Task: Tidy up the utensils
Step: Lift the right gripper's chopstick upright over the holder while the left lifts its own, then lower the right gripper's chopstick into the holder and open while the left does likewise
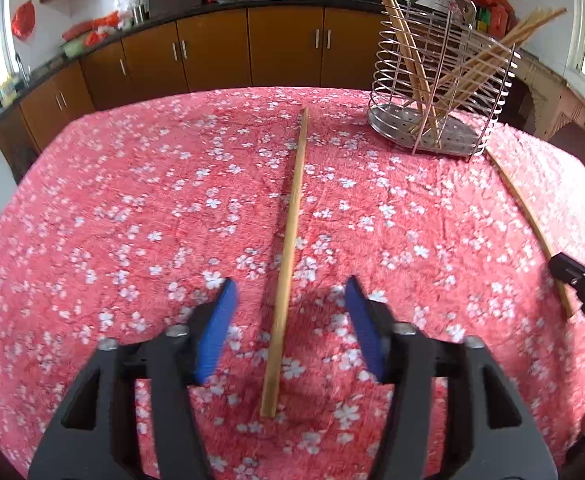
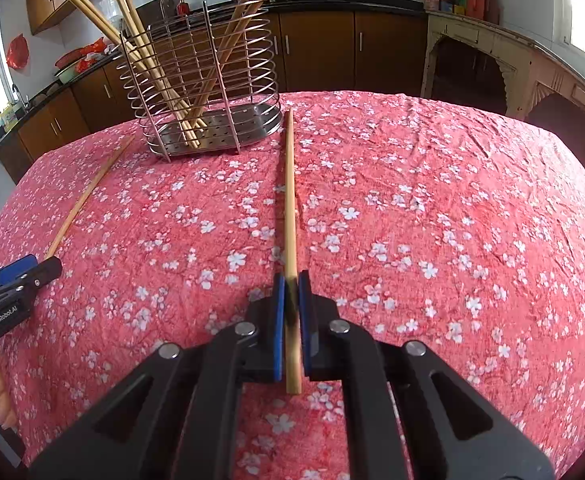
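A wooden chopstick (image 1: pixel 290 240) lies on the pink flowered tablecloth, pointing away from me. My left gripper (image 1: pixel 290 304) is open with its blue pads on either side of the chopstick's near part. My right gripper (image 2: pixel 291 280) is shut on a second chopstick (image 2: pixel 290 200), whose far tip reaches the base of the wire utensil holder (image 2: pixel 204 80). The holder stands upright with several chopsticks leaning in it; it also shows in the left wrist view (image 1: pixel 440 92). The right gripper (image 1: pixel 584 292) and its chopstick (image 1: pixel 528 220) show at the left wrist view's right edge.
The table (image 2: pixel 452 220) is covered by the pink cloth. Brown kitchen cabinets (image 1: pixel 212 52) and a dark counter with woks stand behind it. A pale wooden sideboard (image 2: pixel 512 60) is at the right. The left gripper (image 2: pixel 16 280) and the first chopstick (image 2: pixel 88 196) show at the right wrist view's left.
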